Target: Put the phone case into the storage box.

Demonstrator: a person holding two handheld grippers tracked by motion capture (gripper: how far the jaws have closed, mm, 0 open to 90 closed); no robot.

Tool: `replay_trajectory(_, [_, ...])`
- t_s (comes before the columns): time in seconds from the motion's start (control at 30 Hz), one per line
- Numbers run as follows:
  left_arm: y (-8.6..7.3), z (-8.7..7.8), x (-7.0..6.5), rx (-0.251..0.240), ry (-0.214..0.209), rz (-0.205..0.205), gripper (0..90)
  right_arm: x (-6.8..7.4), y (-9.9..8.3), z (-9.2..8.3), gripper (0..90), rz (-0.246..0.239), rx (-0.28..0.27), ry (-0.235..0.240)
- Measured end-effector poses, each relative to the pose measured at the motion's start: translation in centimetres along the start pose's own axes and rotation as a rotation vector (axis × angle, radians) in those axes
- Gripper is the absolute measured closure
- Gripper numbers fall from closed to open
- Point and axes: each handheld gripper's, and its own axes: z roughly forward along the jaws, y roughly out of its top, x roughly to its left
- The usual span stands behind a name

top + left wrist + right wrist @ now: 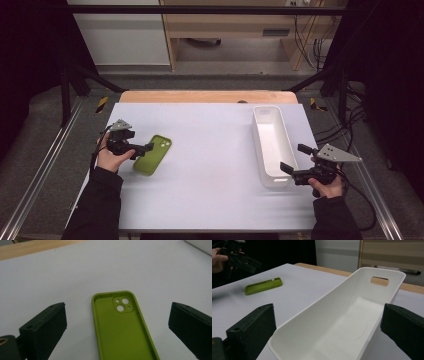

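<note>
A lime-green phone case (152,155) lies inside-up on the left half of the white table, its camera cutout at the far end. My left gripper (144,148) hovers open just over the case's near-left side. In the left gripper view the case (120,327) sits between the wide-apart jaws of that gripper (118,315). A long, empty white bin (258,135) stands on the right half. My right gripper (295,159) is open at the bin's near end, one jaw on either side of the bin (324,307). The case (263,285) and left gripper (249,263) show beyond.
The white table top (210,185) has bare room between case and bin. A wooden edge (207,96) runs along the far side. Dark frame legs and cables (350,120) stand off the right side of the table.
</note>
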Motion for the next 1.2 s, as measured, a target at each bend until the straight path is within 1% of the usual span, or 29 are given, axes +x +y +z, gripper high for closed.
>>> replay_trajectory(0.2, [-0.3, 0.2, -0.1, 0.013, 0.003, -0.002, 1.7, 0.0, 0.0, 0.0, 0.5, -0.002, -0.002, 0.0])
replay_trajectory(0.33, [-0.7, 0.4, 0.1, 0.027, 0.013, -0.014, 1.8, 0.0, 0.0, 0.0, 0.5, 0.001, 0.0, 0.003])
replay_trajectory(0.57, [-1.1, 0.6, -0.1, 0.051, 0.023, -0.005, 1.6, 0.0, 0.0, 0.0, 0.5, -0.002, -0.004, 0.0])
replay_trajectory(0.77, [-1.6, 1.1, 0.1, 0.073, 0.027, -0.018, 1.7, 0.0, 0.0, -0.1, 0.5, -0.003, -0.005, 0.0])
replay_trajectory(0.87, [-1.8, 1.2, 0.1, 0.085, 0.029, -0.015, 1.8, 0.0, 0.0, -0.1, 0.5, -0.003, -0.004, 0.0])
replay_trajectory(1.2, [-2.2, 1.4, 0.4, 0.114, 0.052, -0.033, 5.1, 0.0, 0.1, -0.1, 0.5, -0.005, -0.005, 0.001])
